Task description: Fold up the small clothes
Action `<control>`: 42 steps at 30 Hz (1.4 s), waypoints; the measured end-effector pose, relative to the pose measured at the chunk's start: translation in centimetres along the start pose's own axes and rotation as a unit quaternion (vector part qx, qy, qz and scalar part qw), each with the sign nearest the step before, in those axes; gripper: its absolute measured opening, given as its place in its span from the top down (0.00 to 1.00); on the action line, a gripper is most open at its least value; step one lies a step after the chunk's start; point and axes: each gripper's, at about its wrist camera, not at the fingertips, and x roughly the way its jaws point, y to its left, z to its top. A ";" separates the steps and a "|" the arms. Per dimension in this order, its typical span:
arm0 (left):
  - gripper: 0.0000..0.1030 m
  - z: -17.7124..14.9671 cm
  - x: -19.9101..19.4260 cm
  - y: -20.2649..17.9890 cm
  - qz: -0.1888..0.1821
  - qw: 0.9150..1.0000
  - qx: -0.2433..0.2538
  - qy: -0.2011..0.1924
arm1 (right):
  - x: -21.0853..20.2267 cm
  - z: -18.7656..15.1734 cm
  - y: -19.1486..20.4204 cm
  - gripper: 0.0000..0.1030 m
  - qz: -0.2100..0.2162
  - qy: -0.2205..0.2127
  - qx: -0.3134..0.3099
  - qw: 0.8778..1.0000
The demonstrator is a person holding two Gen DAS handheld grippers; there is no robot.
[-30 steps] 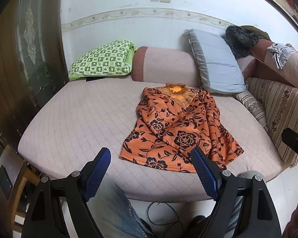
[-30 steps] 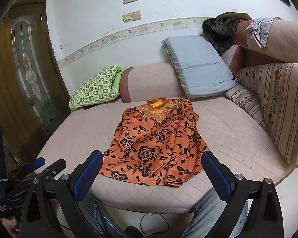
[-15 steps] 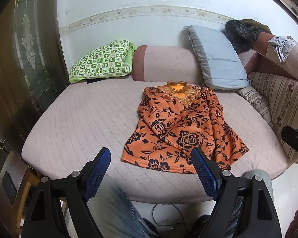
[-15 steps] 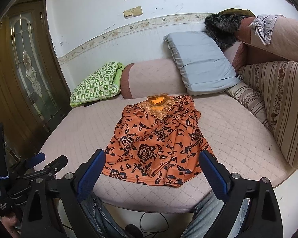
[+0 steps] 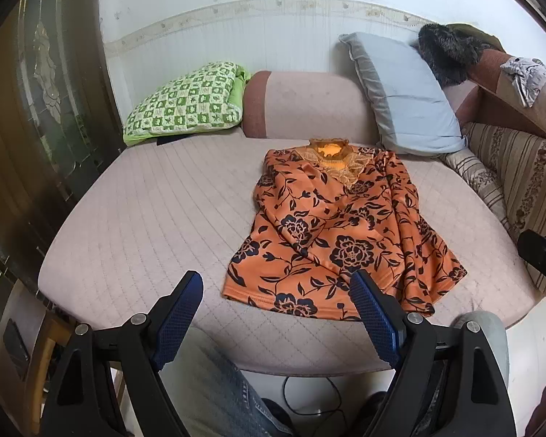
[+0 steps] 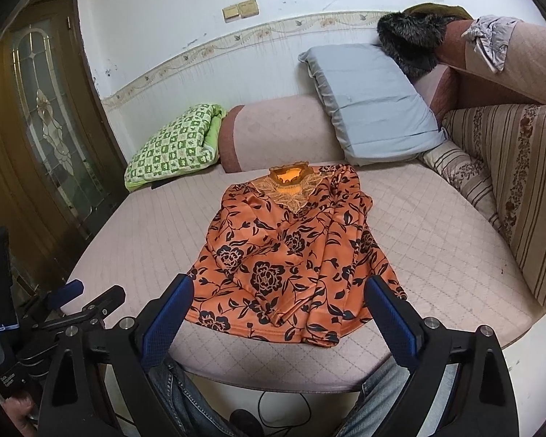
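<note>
Both my grippers — left gripper [image 5: 276, 313], right gripper [image 6: 278, 315] — stand with jaws wide apart, empty. The orange floral blouse [image 6: 291, 255] lies on the quilted sofa seat [image 5: 145, 218] at 12 o'clock, collar far, hem nearest — right gripper better centred.

Left gripper [image 5: 276, 313] is held level, jaws spread wide, nothing gripped between the blue pads [image 5: 373, 322]. Right gripper [image 6: 278, 322] is held likewise, jaws wide apart, empty. Jeans-clad legs [image 5: 214, 389] are seen below both grippers.
</note>
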 end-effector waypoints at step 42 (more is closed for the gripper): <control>0.21 8.1 31.5 6.6 -0.131 0.972 -0.119 0.152 | 28.8 -0.6 0.1 0.96 0.147 0.234 -0.021 0.961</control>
